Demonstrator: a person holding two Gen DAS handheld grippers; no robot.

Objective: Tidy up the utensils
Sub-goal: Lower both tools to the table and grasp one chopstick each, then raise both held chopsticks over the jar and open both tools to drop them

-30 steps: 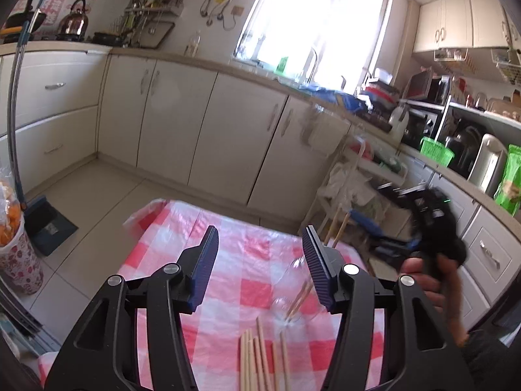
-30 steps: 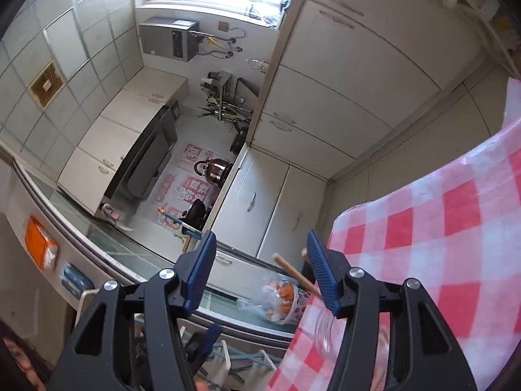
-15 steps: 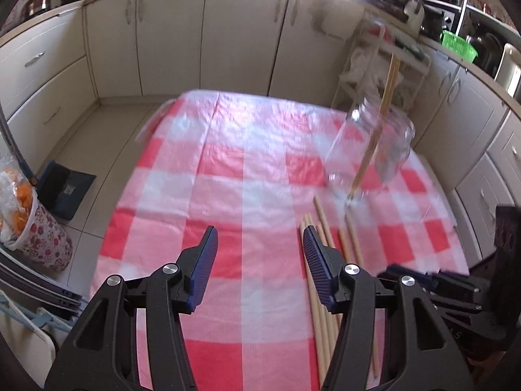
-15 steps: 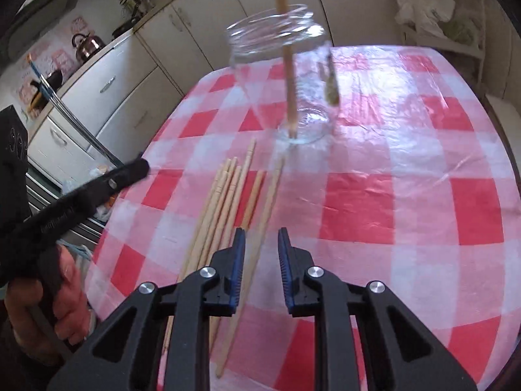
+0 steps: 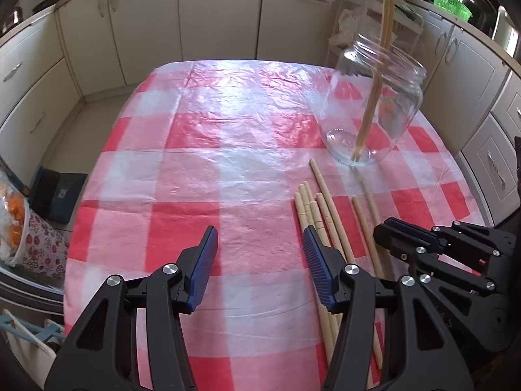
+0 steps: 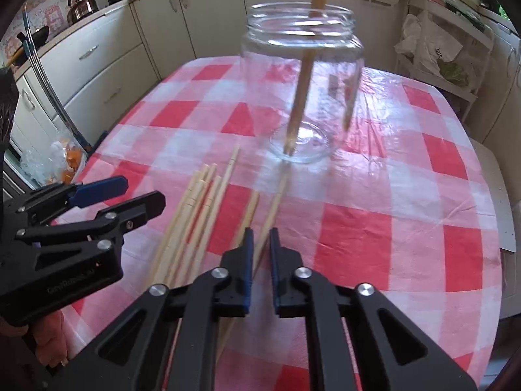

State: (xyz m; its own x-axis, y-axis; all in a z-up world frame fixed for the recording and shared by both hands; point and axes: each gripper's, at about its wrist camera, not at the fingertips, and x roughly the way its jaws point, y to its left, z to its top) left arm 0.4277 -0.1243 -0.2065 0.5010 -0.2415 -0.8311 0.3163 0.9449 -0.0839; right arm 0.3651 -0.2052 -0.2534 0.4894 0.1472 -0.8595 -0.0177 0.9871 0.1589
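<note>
A kitchen table under a red and white checked plastic cloth [image 5: 182, 176], seen from two hand-held claws pointing down at it. On the left, the left claw [image 5: 259, 254] stands released, its blue pads well apart over bare cloth with nothing between them, just left of the loose chopsticks. In the middle, about seven loose wooden chopsticks [image 6: 198, 215] lie side by side on the cloth, pointing toward the jar; the exact count is hard to make out because their near ends run under the claws and are cut off. The right claw [image 6: 259, 251] hangs low over the right side of this group; its jaws have just been closing and now stand nearly clenched, with a narrow slit left, and whether they pinch a stick cannot be told from this angle. Further right and farther back stands one clear glass jar [image 5: 374, 97], upright, with two chopsticks [image 5: 374, 75] leaning inside it, their tops cut off by the frame. Cream cabinets [image 5: 146, 26] line the walls behind, and a kettle [image 6: 79, 6] sits on the counter.
</note>
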